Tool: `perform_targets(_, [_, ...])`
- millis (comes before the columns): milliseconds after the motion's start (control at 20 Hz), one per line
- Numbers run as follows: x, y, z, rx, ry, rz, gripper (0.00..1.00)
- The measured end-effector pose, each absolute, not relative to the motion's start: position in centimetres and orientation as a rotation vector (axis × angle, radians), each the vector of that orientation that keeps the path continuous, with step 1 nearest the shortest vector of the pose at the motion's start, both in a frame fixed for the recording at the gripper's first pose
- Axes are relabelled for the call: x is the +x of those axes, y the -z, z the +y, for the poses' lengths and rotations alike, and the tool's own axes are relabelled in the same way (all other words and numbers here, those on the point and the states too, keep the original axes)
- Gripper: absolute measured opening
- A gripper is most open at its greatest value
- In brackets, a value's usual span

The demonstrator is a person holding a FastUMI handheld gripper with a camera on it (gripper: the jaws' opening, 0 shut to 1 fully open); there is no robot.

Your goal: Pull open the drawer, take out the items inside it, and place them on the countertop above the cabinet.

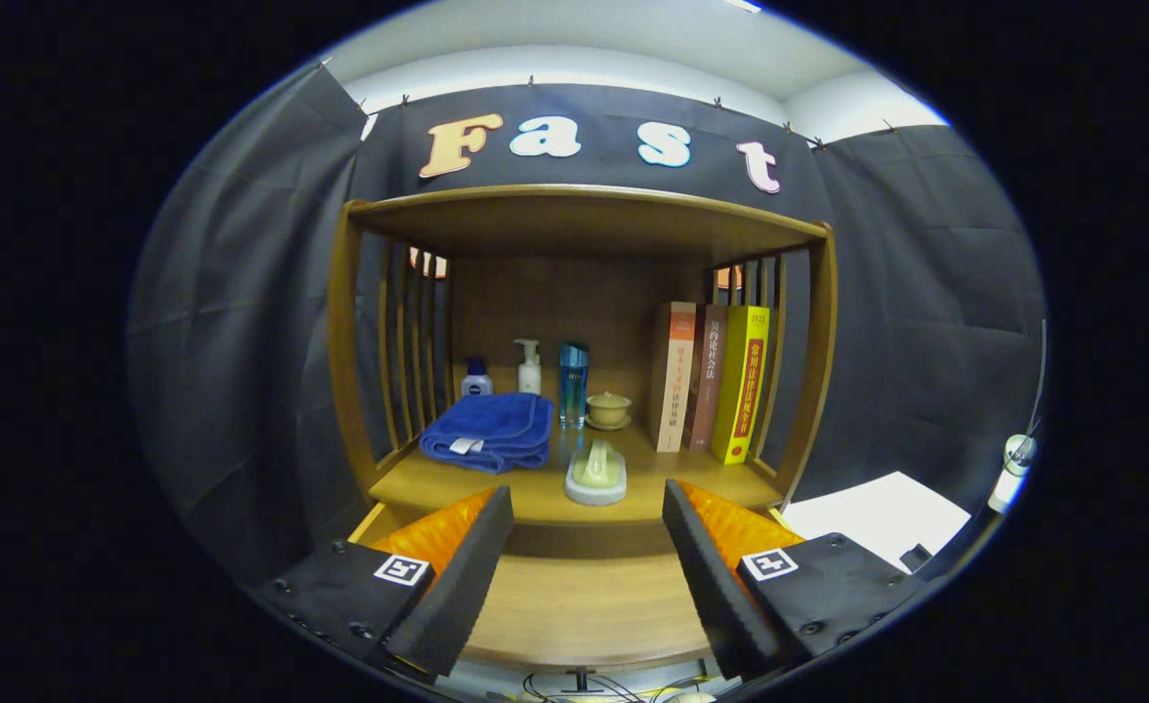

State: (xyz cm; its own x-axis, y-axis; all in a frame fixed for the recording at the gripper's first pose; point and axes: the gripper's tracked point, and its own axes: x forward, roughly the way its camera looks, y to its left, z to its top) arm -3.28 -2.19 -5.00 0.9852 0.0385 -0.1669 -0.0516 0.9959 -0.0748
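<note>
The tool [589, 547] sits nearest, its two fingers [457, 576] spread wide apart with nothing between them but bare wood. It holds nothing.

Just beneath and ahead of the fingers runs a flat wooden surface, the lower front ledge [584, 610] of the cabinet [345, 322]. Whether this is the drawer's front or top I cannot tell; no handle or open drawer is visible.

Beyond the fingertips, a step up, is the counter [437, 478], a wooden shelf-like top framed by slatted sides and a roof board. A pale soap-dish-like item [595, 474] lies on it closest to the tool, roughly in line with the gap between the fingers. To its left, a folded blue towel [491, 430] rests on the counter. Behind these stand a small white bottle with a blue cap [476, 378], a white pump bottle [529, 367], a tall blue bottle [573, 383] and a small lidded cup on a saucer [608, 410]. To the right, three books [711, 381] stand upright against the slats.

Off to the right of the cabinet, a white sheet [882, 513] lies on a dark surface.

As for progress, the drawer looks not yet pulled open, and its contents are hidden. I judge the task to be at its start: opening, emptying and placing all remain.
</note>
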Motion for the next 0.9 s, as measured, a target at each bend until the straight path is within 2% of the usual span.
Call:
perform_targets(450, [-10.1, 11.9, -3.9, -0.043, 0.001, 0.171, 1.0])
perform_targets(900, [-13.0, 18.6, -4.6, -0.079, 0.023, 0.249, 1.0])
